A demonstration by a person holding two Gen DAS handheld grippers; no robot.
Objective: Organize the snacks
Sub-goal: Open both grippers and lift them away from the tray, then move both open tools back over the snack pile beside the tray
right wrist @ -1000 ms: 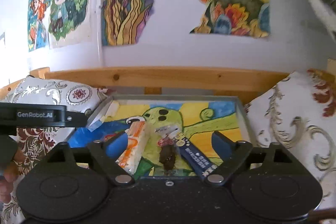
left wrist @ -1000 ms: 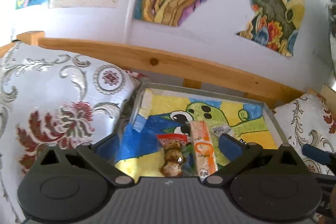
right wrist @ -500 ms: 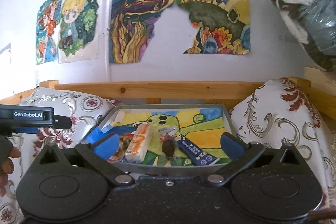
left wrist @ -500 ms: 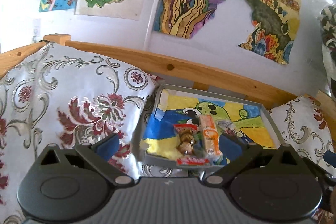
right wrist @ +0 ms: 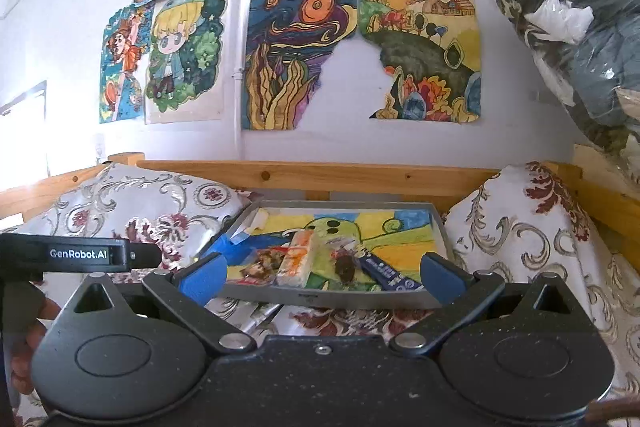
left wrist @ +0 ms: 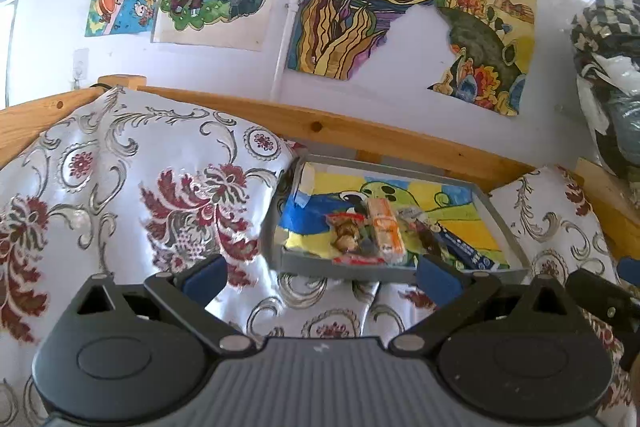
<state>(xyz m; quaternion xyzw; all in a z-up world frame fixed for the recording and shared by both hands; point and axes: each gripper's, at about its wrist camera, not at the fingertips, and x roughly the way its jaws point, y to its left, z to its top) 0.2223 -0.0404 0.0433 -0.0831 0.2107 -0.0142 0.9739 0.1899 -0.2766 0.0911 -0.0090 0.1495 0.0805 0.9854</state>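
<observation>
A grey tray [left wrist: 505, 227] [right wrist: 439, 227] with a painted bottom lies on the patterned bedding. Side by side in it lie a clear pack of brown snacks [left wrist: 346, 233] [right wrist: 260, 261], an orange-white wrapped bar [left wrist: 385, 229] [right wrist: 298, 259], a small dark snack packet [left wrist: 420, 229] [right wrist: 345, 267] and a dark blue stick pack [left wrist: 460, 249] [right wrist: 386, 273]. My left gripper [left wrist: 320, 273] is open, back from the tray's near rim and to its left. My right gripper [right wrist: 320, 273] is open too, holding nothing, just in front of the near rim.
Floral cushions [left wrist: 132, 195] [right wrist: 532, 227] flank the tray on both sides. A wooden rail [right wrist: 320, 175] runs behind it below a wall of drawings. A plastic bag of clothes [right wrist: 580, 27] hangs at upper right. A hand [right wrist: 28, 347] holds the left gripper's body [right wrist: 80, 253].
Both grippers have pulled back and up from the tray, so the tray looks smaller and its near rim shows. The snacks stay in place.
</observation>
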